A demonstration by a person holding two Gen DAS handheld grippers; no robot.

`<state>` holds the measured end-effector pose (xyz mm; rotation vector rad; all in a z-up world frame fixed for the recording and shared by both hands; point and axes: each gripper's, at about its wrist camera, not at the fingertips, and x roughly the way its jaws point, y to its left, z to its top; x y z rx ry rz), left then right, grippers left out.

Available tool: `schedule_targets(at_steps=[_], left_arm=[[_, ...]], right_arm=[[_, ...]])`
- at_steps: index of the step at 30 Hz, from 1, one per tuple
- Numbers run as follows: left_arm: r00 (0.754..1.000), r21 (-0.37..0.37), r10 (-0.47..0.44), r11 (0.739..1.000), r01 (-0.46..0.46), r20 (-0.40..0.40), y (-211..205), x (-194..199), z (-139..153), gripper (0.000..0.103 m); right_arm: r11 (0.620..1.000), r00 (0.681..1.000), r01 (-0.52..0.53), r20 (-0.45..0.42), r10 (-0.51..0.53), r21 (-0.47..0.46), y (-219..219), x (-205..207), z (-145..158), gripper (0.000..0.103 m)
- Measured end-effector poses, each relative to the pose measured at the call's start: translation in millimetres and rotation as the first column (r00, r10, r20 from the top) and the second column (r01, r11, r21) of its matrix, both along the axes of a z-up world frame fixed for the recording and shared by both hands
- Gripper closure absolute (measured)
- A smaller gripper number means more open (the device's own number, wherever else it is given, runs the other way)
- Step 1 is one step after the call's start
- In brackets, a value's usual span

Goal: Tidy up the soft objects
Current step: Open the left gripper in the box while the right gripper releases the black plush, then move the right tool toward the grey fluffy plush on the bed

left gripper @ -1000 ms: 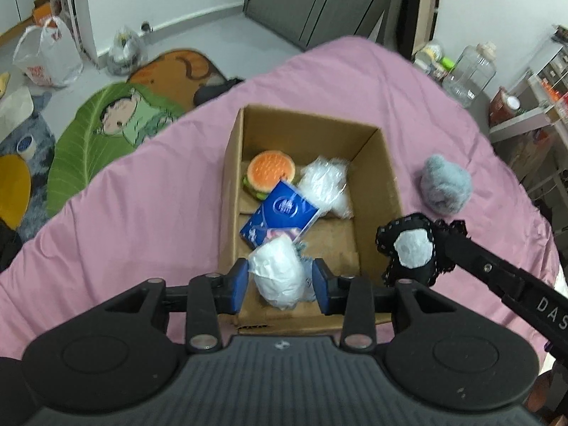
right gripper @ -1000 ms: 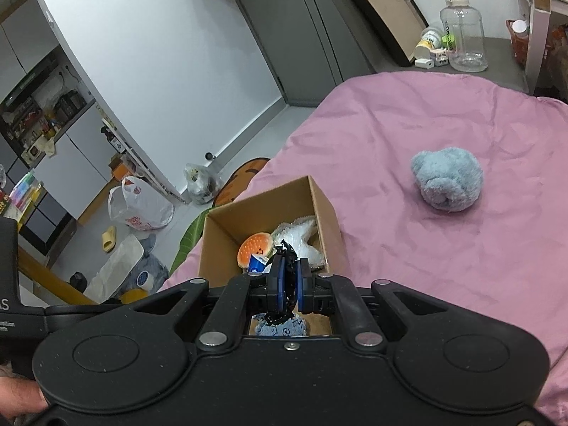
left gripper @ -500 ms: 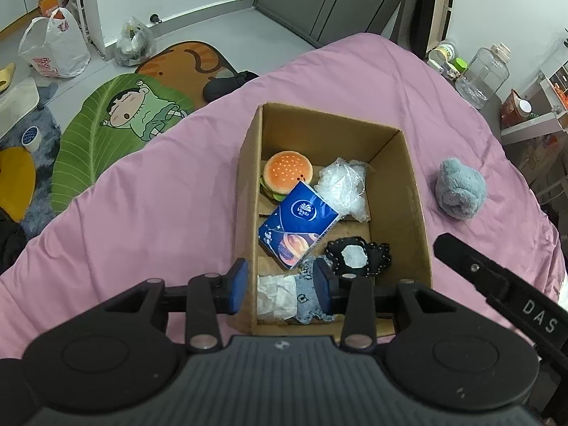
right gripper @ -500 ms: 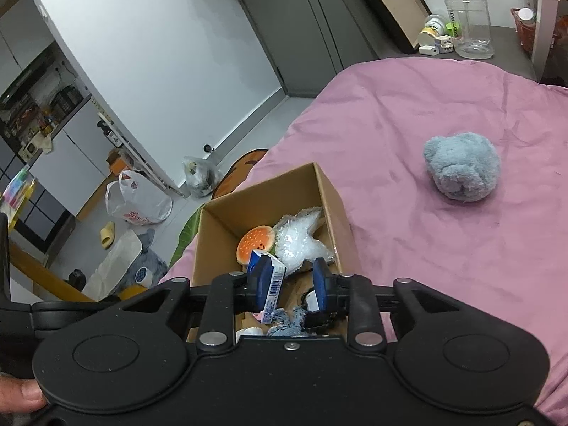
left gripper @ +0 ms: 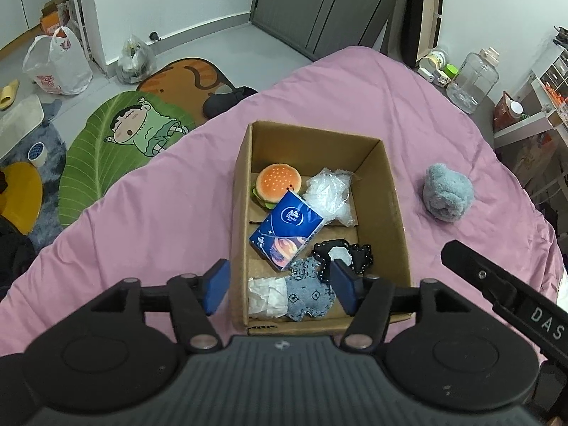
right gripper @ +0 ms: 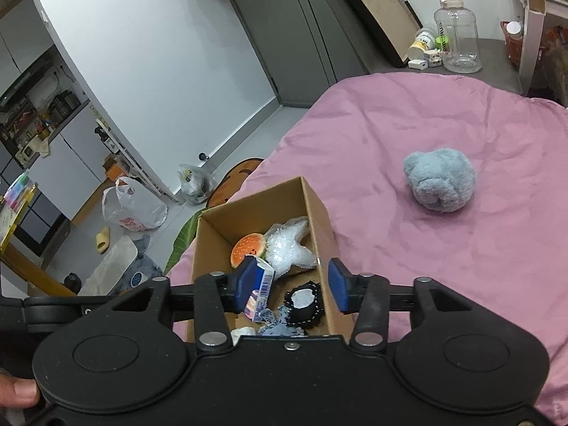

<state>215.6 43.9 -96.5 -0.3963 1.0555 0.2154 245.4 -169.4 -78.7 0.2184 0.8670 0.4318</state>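
A cardboard box [left gripper: 394, 191] stands on the pink bedspread [left gripper: 159, 206]. In it lie a burger toy [left gripper: 278, 183], a clear crinkly bag [left gripper: 328, 195], a blue tissue pack [left gripper: 285, 229], a black lacy pad [left gripper: 346, 255], a grey-blue cloth [left gripper: 309, 294] and a white wad [left gripper: 268, 296]. My left gripper [left gripper: 280, 285] is open and empty above the box's near end. My right gripper [right gripper: 291, 285] is open and empty above the box [right gripper: 321, 213]. A grey-blue plush ball [left gripper: 449, 197] lies on the bedspread right of the box, also in the right wrist view [right gripper: 440, 183].
Floor mats [left gripper: 117, 135] and plastic bags [left gripper: 56, 64] lie on the floor left of the bed. A clear water jug [left gripper: 472, 81] and shelves [left gripper: 532, 113] stand beyond the bed at right. The right gripper's arm [left gripper: 504, 298] crosses the lower right of the left wrist view.
My left gripper opened and dropped the white wad into the box. My right gripper opened and let the black lacy pad fall into the box, then drew back.
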Motion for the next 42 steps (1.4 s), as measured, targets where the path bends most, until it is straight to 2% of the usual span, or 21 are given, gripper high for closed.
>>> schedule_targets(at_steps=[6, 11, 13, 16, 20, 31, 42], left_arm=[[1.000, 0.022, -0.002, 1.000, 0.001, 0.018, -7.1, -5.9, 15.9, 0.026], [1.000, 0.044, -0.011, 0.999, 0.010, 0.027, -14.7, -9.5, 25.6, 0.025], [0.999, 0.055, -0.022, 0.998, 0.020, 0.032, -19.3, -10.8, 30.1, 0.024], [0.999, 0.078, -0.027, 0.997, 0.024, 0.041, -25.9, -12.6, 36.8, 0.018], [0.998, 0.092, -0.035, 0.995, 0.030, 0.055, -34.6, -14.4, 43.6, 0.016], [0.995, 0.126, -0.059, 0.991, 0.049, 0.077, -58.8, -14.2, 49.7, 0.001], [0.993, 0.103, -0.079, 0.992, 0.070, 0.088, -86.6, 3.6, 42.3, 0.001]], right_arm=[[1.000, 1.000, 0.012, 0.016, -0.013, 0.007, -13.3, -4.5, 10.0, 0.038], [1.000, 0.999, 0.007, 0.036, -0.008, 0.024, -25.2, -9.2, 18.5, 0.026], [0.999, 0.999, 0.017, 0.034, -0.019, 0.036, -31.9, -9.8, 20.3, 0.024], [0.998, 0.999, 0.033, 0.031, -0.034, 0.047, -41.1, -10.2, 22.2, 0.020], [0.997, 0.998, 0.043, 0.035, -0.046, 0.061, -52.6, -12.6, 25.5, 0.011], [0.990, 0.996, 0.080, 0.022, -0.084, 0.116, -81.7, -12.0, 20.5, 0.007], [0.985, 0.994, 0.106, -0.002, -0.107, 0.137, -103.9, 0.7, 7.8, 0.007]])
